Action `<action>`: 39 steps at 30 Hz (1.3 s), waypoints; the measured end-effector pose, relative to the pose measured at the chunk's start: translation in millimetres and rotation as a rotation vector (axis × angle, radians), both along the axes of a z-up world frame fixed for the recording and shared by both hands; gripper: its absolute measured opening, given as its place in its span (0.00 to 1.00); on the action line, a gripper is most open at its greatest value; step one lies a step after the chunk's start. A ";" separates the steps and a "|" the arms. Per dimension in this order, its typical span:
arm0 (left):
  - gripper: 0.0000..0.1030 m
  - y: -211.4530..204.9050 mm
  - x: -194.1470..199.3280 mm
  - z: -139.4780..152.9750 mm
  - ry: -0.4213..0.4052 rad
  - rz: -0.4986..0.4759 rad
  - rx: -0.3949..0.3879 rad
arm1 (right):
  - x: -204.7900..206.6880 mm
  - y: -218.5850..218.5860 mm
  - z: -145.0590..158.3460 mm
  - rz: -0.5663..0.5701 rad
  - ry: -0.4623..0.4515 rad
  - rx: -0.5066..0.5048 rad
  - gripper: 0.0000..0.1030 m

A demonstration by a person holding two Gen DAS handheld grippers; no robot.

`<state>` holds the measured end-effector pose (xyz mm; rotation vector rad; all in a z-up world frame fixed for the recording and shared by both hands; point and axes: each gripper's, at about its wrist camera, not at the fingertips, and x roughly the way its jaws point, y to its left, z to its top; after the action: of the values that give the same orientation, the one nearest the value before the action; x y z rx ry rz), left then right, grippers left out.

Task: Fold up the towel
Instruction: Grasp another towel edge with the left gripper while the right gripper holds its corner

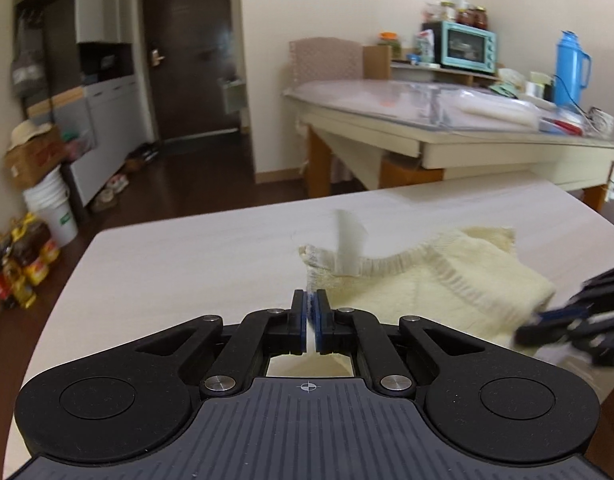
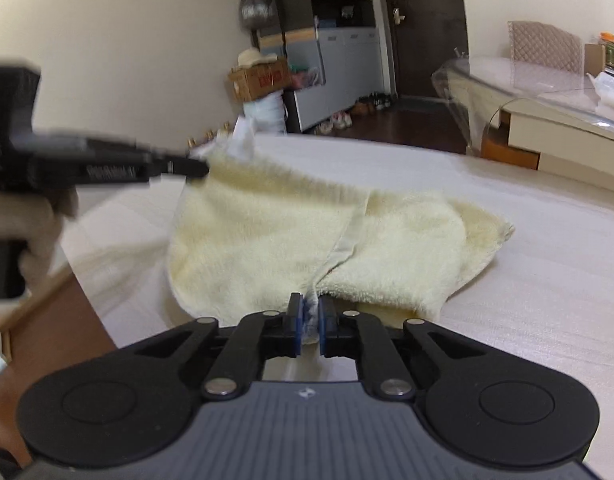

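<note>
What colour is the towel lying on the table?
The towel is pale cream-yellow, with a lighter woven band along its hem. It shows best in the right wrist view.

Black left gripper (image 1: 311,300), blue-lined jaws, silver pivot screws, ribbed grey housing, matching right gripper (image 2: 311,304)

Cream walls (image 1: 347,8) and a dark wood floor (image 1: 195,184). A dark door (image 1: 191,52) stands upper centre, grey cabinets (image 1: 103,120) at left. A cluttered table (image 1: 467,136) at right bears a teal oven (image 1: 469,46) and blue flask (image 1: 571,68).
</note>
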<state>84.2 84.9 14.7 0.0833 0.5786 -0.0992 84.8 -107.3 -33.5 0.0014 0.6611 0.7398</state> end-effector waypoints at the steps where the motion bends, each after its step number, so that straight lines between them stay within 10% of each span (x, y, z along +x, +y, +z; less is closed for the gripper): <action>1: 0.04 -1.4 -0.6 -0.4 -0.002 0.000 -0.004 | -3.4 -11.2 11.3 -0.041 -0.046 0.012 0.07; 7: 0.04 -18.4 -14.7 -5.9 0.010 -0.046 -0.010 | -35.8 -60.7 46.1 -0.146 -0.126 -0.030 0.07; 12: 0.04 -23.3 -27.0 -16.3 0.061 -0.113 -0.052 | -67.9 -78.3 26.9 -0.130 -0.026 -0.094 0.07; 32: 0.52 -137.6 93.8 -44.2 0.248 -0.692 -0.044 | -47.3 -116.3 26.0 -0.288 -0.005 -0.027 0.33; 34: 0.46 -141.0 93.7 -46.4 0.258 -0.730 -0.036 | -39.5 -116.6 22.5 -0.288 0.006 -0.016 0.33; 36: 0.13 -143.3 91.9 -46.7 0.262 -0.758 -0.029 | -32.4 -115.3 20.6 -0.280 0.014 -0.002 0.33; 39: 0.06 -144.1 84.0 -41.1 0.240 -0.775 0.001 | -15.8 -109.3 18.8 -0.240 0.035 0.047 0.35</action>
<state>168.3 -59.2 -26.4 0.2977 0.7604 -0.8711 69.0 -216.6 -14.8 0.1349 0.6635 0.5247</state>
